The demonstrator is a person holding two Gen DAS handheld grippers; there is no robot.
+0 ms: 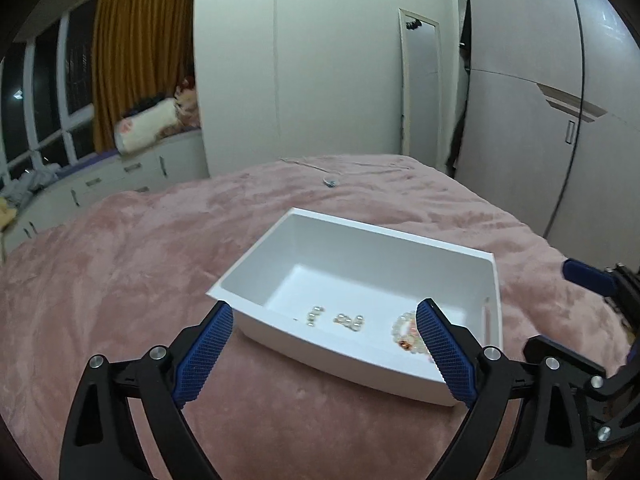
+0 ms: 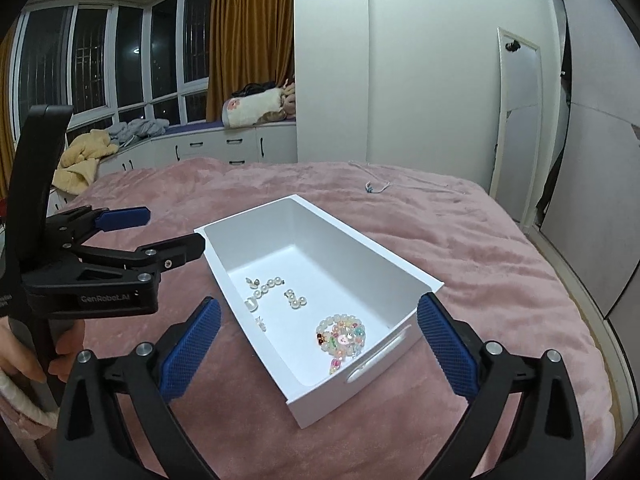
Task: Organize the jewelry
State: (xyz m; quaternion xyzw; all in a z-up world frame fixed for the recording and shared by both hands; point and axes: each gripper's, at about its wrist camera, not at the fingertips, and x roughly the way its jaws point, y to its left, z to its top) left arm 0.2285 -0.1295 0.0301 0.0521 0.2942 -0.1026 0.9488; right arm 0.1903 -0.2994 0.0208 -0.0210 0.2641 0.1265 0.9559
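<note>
Both pairs of jaws are spread wide with nothing between them: the left gripper (image 1: 324, 354) and the right gripper (image 2: 319, 344) are held just short of the white tray (image 2: 400, 256) on the pink blanket (image 2: 500, 280). Inside it, the beaded bracelet (image 2: 342, 334) lies at five o'clock, the pearl earrings (image 2: 276, 292) toward nine. A thin necklace (image 2: 378, 188) is left at twelve o'clock, well apart — its chain could be snagged in the plush, or the light tray tipped by a reaching finger.

pink bedspread (image 2: 480, 264), mustard curtain (image 2: 248, 28), leaning mirror (image 2: 520, 112), window seat with rolled blanket (image 2: 252, 110) (clothes piled nearby), wardrobe (image 1: 520, 100)
</note>
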